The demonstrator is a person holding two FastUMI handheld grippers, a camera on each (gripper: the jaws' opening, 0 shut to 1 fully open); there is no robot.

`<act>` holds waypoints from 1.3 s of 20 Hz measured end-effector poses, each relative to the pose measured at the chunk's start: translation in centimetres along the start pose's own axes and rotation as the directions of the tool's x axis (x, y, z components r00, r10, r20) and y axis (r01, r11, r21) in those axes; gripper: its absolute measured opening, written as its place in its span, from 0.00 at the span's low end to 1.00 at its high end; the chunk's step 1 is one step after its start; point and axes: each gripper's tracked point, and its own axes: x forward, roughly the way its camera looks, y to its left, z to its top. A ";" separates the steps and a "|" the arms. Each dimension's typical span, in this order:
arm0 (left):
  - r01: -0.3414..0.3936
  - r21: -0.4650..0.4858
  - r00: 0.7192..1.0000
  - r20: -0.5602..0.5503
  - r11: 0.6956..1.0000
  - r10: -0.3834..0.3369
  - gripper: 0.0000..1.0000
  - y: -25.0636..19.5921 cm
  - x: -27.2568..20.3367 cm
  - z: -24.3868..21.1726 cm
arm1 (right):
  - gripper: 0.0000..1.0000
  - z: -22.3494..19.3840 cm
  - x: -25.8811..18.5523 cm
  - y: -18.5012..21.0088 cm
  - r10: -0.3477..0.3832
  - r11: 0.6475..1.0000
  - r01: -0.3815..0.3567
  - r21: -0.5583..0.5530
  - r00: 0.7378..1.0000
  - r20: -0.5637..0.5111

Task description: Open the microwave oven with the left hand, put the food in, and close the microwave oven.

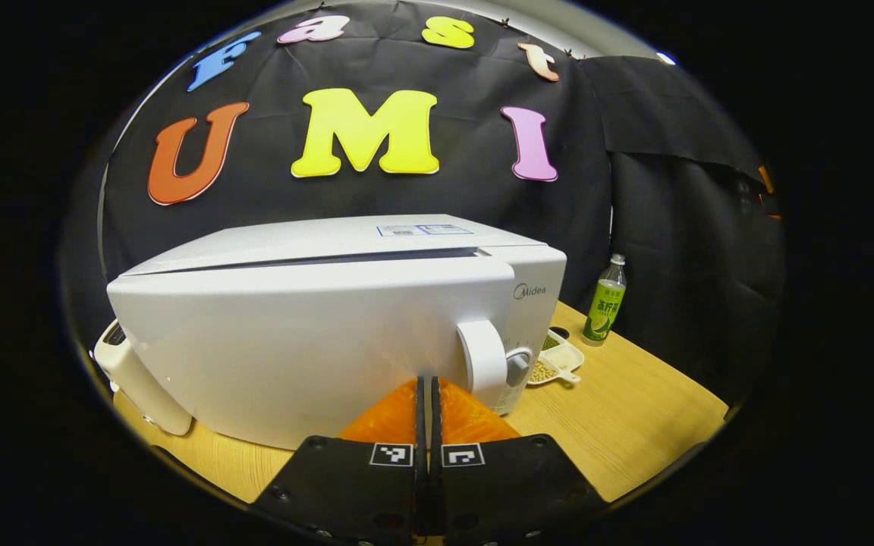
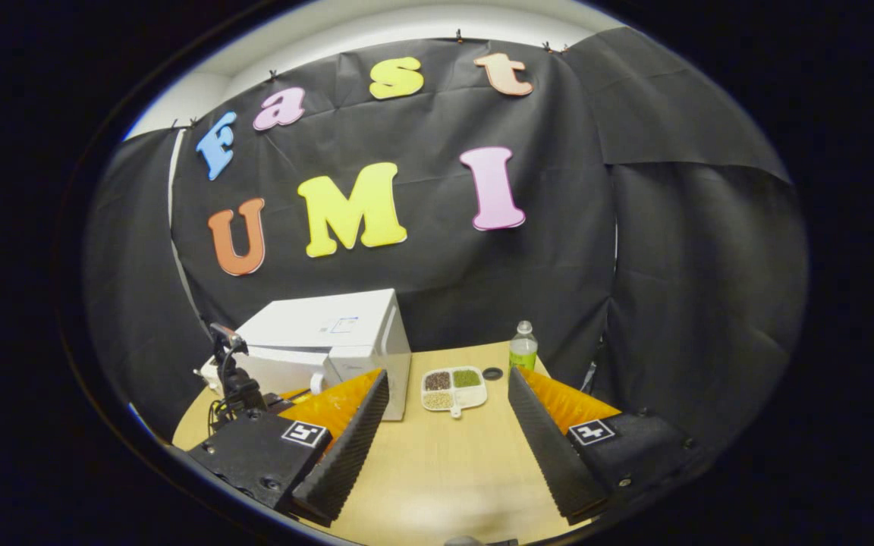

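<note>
The white microwave (image 1: 315, 334) stands on the wooden table (image 1: 634, 425), and a dark gap runs along the top of its door, which looks slightly ajar. Its handle (image 1: 482, 356) is at the door's right end. My left gripper (image 1: 428, 385) is shut with nothing between its fingers, tips close to the door just left of the handle. In the right gripper view the microwave (image 2: 338, 334) sits at the back left with the left gripper (image 2: 236, 379) at its front. My right gripper (image 2: 444, 425) hangs open over the table, short of the divided white food dish (image 2: 454, 388).
A green-labelled bottle (image 2: 523, 347) and a small dark lid (image 2: 492, 373) stand behind the dish, to the microwave's right. A cream-coloured appliance (image 1: 133, 371) sits against the microwave's left side. The dish (image 1: 558, 356) lies just beyond the microwave's right corner.
</note>
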 end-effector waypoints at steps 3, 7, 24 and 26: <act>-0.017 -0.001 1.000 -0.013 1.000 0.017 0.00 0.1 0.7 0.0 | 1.00 -0.1 0.2 -0.1 0.000 1.000 0.000 -0.003 1.000 -0.006; -0.013 -0.011 1.000 -0.013 1.000 0.013 0.09 0.0 0.7 0.1 | 1.00 0.0 0.5 0.0 0.003 1.000 -0.003 0.001 1.000 -0.003; -0.072 -0.012 0.996 -0.053 0.997 0.071 0.00 0.5 0.2 -0.4 | 0.92 1.7 -3.3 2.6 0.013 0.997 -0.009 -0.075 0.999 0.050; -0.084 0.006 0.996 -0.027 0.996 0.084 0.00 0.2 -1.3 0.4 | 1.00 1.7 -3.7 2.9 0.018 0.998 -0.014 -0.066 0.998 0.059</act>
